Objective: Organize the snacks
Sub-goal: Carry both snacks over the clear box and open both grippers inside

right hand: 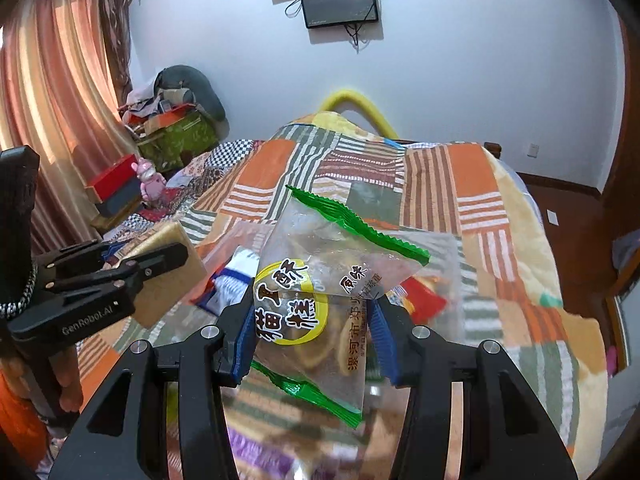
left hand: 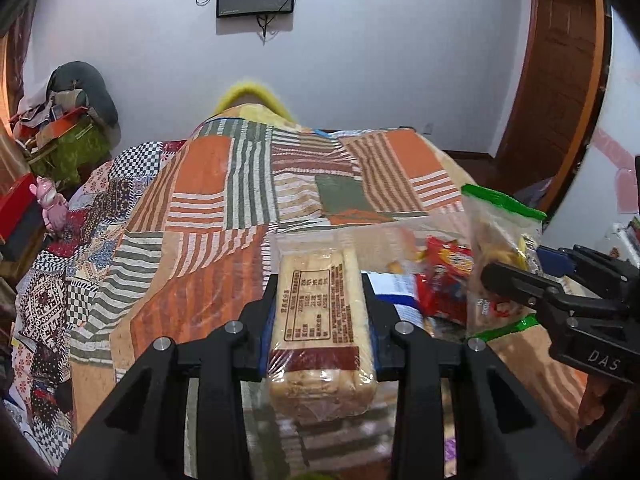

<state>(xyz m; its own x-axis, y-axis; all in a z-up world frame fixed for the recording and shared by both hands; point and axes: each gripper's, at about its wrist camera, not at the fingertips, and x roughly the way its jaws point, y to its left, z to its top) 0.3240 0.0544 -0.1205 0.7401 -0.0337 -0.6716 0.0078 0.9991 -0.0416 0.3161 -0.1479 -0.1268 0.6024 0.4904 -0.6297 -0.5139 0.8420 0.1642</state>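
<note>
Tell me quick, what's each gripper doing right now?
Left gripper: closed on the wrapped bread pack.
Right gripper: closed on the green-edged clear snack bag.

Patchwork bed (left hand: 248, 200), white wall (left hand: 360, 60), curtained window (right hand: 52, 100)

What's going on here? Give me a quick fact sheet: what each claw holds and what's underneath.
Left gripper: shut on wrapped bread pack
Right gripper: shut on clear snack bag with green edges
Surface below: bed with patchwork quilt
Other snacks: red packet lying on quilt
On wall: dark screen
</note>
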